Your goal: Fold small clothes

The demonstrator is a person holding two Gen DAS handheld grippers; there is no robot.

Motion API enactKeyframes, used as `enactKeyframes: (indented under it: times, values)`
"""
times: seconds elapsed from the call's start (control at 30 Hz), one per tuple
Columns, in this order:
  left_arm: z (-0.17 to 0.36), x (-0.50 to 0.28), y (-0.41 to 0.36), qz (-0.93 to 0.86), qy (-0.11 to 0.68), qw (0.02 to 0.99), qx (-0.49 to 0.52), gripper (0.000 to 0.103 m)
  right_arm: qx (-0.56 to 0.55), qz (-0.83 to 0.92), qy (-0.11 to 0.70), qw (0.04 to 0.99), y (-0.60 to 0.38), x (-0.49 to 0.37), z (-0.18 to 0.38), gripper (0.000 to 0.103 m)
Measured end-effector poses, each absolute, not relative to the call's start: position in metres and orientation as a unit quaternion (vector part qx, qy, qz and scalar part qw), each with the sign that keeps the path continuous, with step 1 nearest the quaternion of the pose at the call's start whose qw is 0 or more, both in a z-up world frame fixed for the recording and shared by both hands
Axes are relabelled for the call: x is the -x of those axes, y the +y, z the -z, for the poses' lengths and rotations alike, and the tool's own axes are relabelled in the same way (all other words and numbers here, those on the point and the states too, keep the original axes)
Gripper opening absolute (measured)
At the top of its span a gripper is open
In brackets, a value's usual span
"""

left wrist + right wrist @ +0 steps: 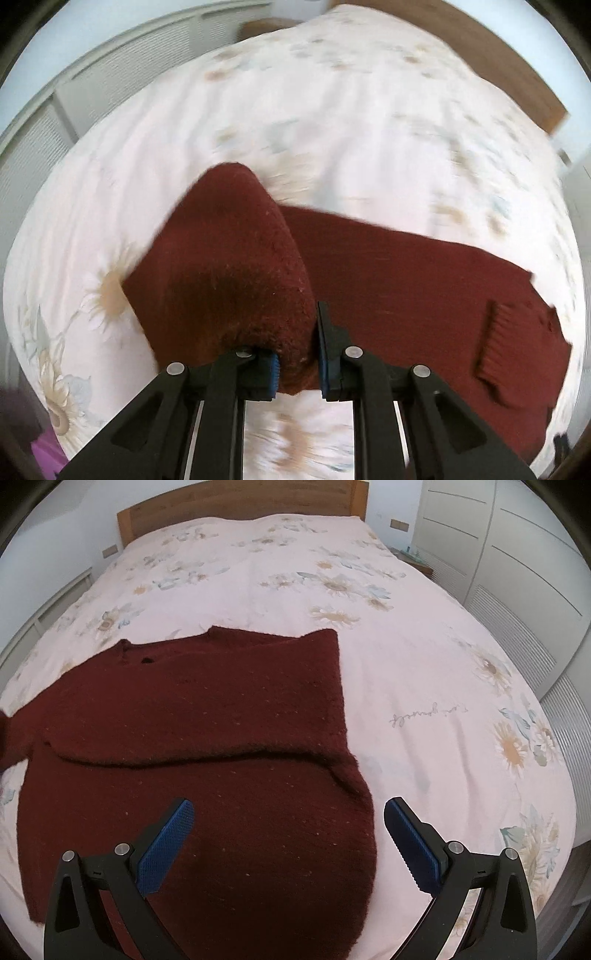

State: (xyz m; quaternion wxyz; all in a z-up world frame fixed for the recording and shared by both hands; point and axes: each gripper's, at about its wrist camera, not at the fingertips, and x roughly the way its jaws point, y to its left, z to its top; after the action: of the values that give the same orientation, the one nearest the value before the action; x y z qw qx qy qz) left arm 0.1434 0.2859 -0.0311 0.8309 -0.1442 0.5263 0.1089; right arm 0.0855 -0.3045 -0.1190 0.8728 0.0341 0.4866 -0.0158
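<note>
Left wrist view: the left hand-held gripper [297,354] is clamped on a bunched fold of the dark red sweater [406,273], lifting that bit off the bed [332,110] while the rest lies flat on the floral cover. Pretty blurry though.

Right wrist view: the right hand-held gripper [288,834] hangs with its blue pads [166,845] wide apart, nothing between them, just above the sweater's near edge. Wooden headboard [240,506] at the far end, white wardrobe [517,590] on the right.

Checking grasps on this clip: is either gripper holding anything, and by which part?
The left gripper is shut on a lifted fold of the dark red knitted sweater, near its edge. The right gripper is open above the sweater, holding nothing.
</note>
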Motion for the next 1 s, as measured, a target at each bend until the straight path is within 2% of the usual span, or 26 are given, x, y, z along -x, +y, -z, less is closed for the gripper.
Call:
enactKeyframes:
  times: [0.23,0.33,0.57,0.77,1.0]
  values:
    - [-0.018,-0.148,0.166,0.005,0.500,0.860,0.099,0.012,-0.036,0.008,0.471,0.881,-0.302,-0.091,0.103,0.103]
    - [-0.021,-0.167,0.126,0.049,0.498,0.861,0.088,0.012,-0.040,0.007,0.466,0.884,-0.303,-0.096,0.097,0.103]
    - [-0.004,-0.195,0.029,0.125,0.492,0.859,0.064,0.011,-0.044,0.005,0.454,0.890,-0.310,-0.105,0.082,0.103]
    - [0.015,-0.199,-0.023,0.165,0.495,0.852,0.050,0.011,-0.042,0.012,0.451,0.892,-0.315,-0.108,0.078,0.103]
    - [0.082,-0.194,-0.065,0.155,0.539,0.828,-0.007,0.012,-0.047,0.013,0.468,0.882,-0.318,-0.104,0.093,0.103]
